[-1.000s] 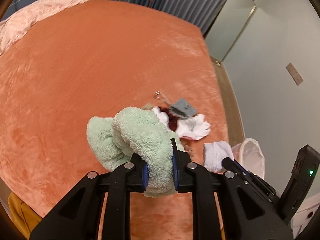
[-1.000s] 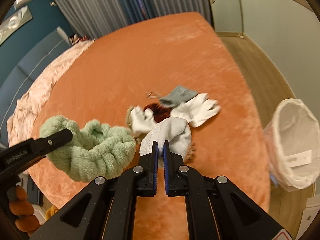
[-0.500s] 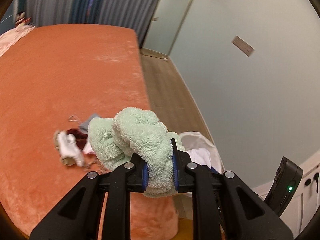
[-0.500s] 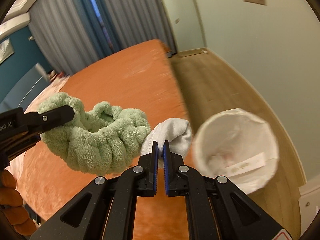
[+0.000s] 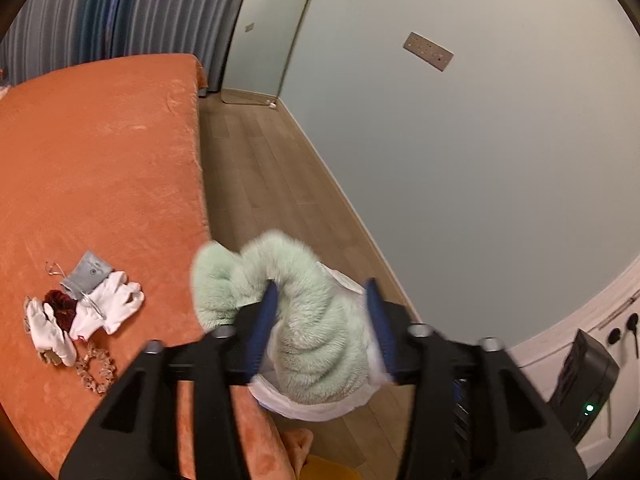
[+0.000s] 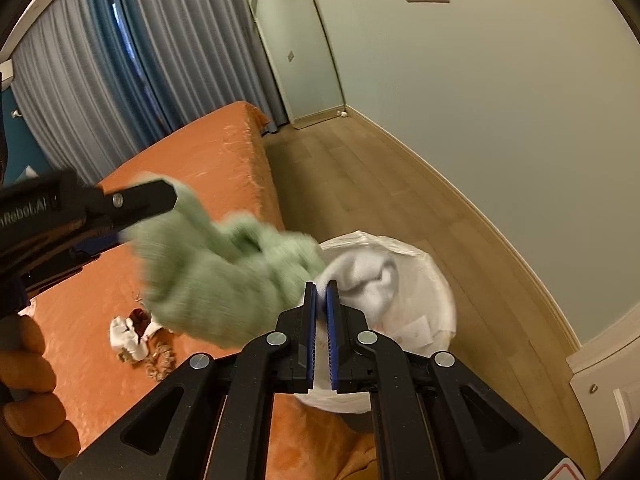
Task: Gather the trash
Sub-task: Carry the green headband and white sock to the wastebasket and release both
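My left gripper (image 5: 320, 300) is open, jaws wide apart. A fluffy mint-green headband (image 5: 296, 304) hangs between them, blurred, over the white-lined trash bin (image 5: 320, 410) beside the bed. In the right wrist view the headband (image 6: 224, 280) drops from the left gripper (image 6: 132, 208) toward the bin (image 6: 424, 320). My right gripper (image 6: 321, 292) is shut on a white sock (image 6: 368, 276), held above the bin's mouth.
On the orange bed (image 5: 100, 160) lie white socks (image 5: 108, 308), a grey pouch (image 5: 86, 276), a dark red scrunchie (image 5: 60, 306) and a beige chain (image 5: 94, 368). Wooden floor (image 5: 260, 168) runs along the pale wall. A black device (image 5: 584, 380) stands at the right.
My left gripper has opened and let go of the green headband, which now falls toward the bin. Both grippers moved right from the bed to above the bin.
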`<state>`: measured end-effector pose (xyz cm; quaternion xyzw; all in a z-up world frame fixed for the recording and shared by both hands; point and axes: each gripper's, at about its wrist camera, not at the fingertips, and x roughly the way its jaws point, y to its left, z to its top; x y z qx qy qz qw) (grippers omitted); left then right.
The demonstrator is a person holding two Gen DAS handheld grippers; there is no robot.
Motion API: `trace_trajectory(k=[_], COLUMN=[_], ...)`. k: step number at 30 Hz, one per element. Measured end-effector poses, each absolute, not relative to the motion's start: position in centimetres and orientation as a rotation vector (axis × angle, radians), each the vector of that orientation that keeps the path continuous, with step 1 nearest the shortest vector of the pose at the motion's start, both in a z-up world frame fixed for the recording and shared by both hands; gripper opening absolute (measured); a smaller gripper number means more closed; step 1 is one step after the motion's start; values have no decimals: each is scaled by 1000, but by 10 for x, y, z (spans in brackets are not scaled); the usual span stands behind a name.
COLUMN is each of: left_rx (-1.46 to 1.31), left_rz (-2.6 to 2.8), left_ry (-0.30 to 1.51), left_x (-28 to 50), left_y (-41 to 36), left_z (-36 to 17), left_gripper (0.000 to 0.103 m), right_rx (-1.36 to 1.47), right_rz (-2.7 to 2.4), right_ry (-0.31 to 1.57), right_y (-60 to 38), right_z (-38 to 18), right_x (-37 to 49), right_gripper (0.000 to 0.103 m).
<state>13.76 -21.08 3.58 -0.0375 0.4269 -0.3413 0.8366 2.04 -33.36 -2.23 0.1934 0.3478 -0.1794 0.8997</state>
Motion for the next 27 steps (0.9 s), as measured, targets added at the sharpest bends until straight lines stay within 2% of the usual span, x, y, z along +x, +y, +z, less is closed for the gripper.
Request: trace_trajectory(k=[12,17,20,21,23,27], left_rx=[-23,-32,-43,-50,-56,-61], left_rz=[-626,-579,-561,-554,-538,-518], left_ry=[894,894,900,904,907,908], left_x=[145,150,152,153,155,156], left_y=[-202,-189,-180,-176,-171,-162], left_z=[22,17,14,13,12,10], left_gripper=[51,60,61,61,66,67], right_rx=[403,386,366,365,365,356], right_rz=[-378,-374,-371,-367,-375,-375], right_ry=[723,729,729,733,721,718], right_y=[-344,-343,-340,-339,-337,-333], right_z=[-28,-26,-23,-23,-21,-21], right_x=[35,42,46,47,46,45], right_gripper=[5,5,17,30,48,48])
